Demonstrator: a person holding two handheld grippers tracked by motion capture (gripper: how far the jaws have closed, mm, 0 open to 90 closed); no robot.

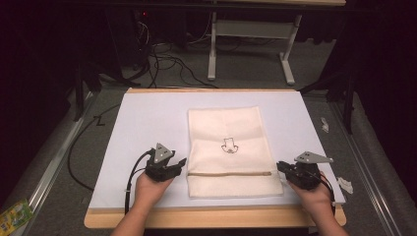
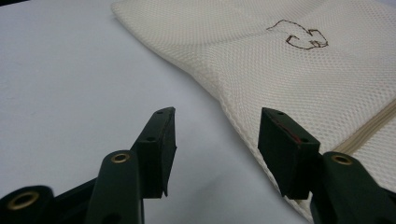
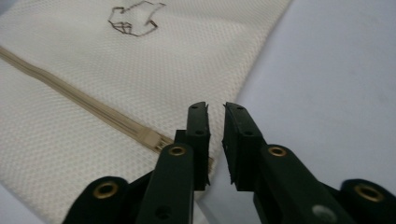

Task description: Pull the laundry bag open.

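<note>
A cream mesh bag [image 1: 228, 123] lies flat in the middle of the white board [image 1: 147, 118], with a dark stitched emblem [image 1: 229, 145] at its centre and a tan zipper [image 1: 228, 173] across its near end. My left gripper [image 1: 181, 163] rests on the board at the bag's left edge. In the left gripper view it [image 2: 217, 126] is open, and the bag's edge [image 2: 233, 107] runs past the right jaw. My right gripper [image 1: 279, 166] sits at the bag's right edge by the zipper's end [image 3: 149, 137]. Its jaws [image 3: 215, 109] stand nearly together, with a thin slit and nothing seen between them.
The board lies on a wooden table [image 1: 211, 219]. Beyond the far edge, cables [image 1: 167, 61] trail on the floor by a white table frame [image 1: 251, 39]. A green packet [image 1: 14, 216] lies on the floor at lower left, and white scraps [image 1: 344, 184] at right.
</note>
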